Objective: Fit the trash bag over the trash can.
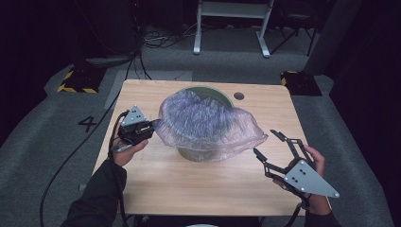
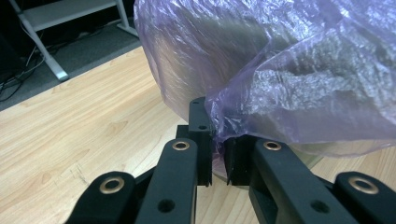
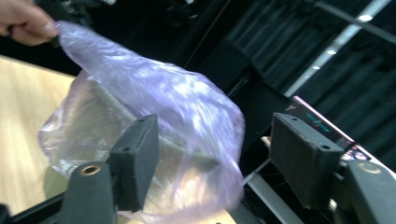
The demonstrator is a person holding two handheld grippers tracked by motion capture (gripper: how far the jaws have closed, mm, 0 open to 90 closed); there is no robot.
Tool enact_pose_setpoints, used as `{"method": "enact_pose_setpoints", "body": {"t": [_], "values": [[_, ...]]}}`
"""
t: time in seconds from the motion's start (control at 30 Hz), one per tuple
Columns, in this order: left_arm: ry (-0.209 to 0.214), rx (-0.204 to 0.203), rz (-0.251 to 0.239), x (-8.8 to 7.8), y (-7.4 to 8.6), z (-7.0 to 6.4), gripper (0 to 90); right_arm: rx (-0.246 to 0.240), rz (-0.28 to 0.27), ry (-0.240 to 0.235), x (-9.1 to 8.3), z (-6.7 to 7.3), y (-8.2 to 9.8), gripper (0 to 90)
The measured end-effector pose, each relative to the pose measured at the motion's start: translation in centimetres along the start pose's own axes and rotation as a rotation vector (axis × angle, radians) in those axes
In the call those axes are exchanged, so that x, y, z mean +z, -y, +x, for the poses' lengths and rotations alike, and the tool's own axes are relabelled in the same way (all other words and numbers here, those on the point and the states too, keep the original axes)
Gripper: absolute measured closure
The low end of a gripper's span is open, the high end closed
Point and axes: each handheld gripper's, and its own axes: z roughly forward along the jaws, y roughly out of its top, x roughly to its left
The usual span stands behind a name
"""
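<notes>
High view shows a round green bin (image 1: 208, 151) standing near the middle of the tabletop (image 1: 189, 184), toward its far edge, with a thin purple plastic bag (image 1: 208, 120) draped loosely over its mouth and spilling toward the right edge. The left claw (image 1: 152, 126) sits at the bag's left rim, on the tabletop's left side, its jaws nearly together and pinching a fold of the film. Left gripper view confirms this: the bag's (image 2: 289, 84) edge runs down between the two black jaws of the left claw (image 2: 218, 156), with the bin's wall (image 2: 187, 70) behind the film. The right claw (image 1: 267, 144) hovers near the tabletop's right edge, just beside the bag's trailing corner, jaws spread wide with nothing gripped. Right gripper view shows the bag (image 3: 154, 107) beyond those spread jaws, blurred.
</notes>
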Motion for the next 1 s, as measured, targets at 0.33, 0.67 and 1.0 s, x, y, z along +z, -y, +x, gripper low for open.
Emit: {"method": "enact_pose_setpoints", "body": {"t": [0.33,0.67,1.0], "values": [[-0.026,0.022,0.03,0.5,-0.7,0.6,82.7,-0.082,0.084,-0.085,5.9,-0.6,-1.3,67.0],[-0.043,0.04,0.094,2.1,-0.6,1.5,82.0,0.213,0.209,-0.15,11.4,-5.4,-0.4,90.0],[-0.096,-0.035,0.009,0.8,-0.4,2.0,39.5,0.381,0.433,-0.127,16.5,-7.3,2.8,90.0]]}}
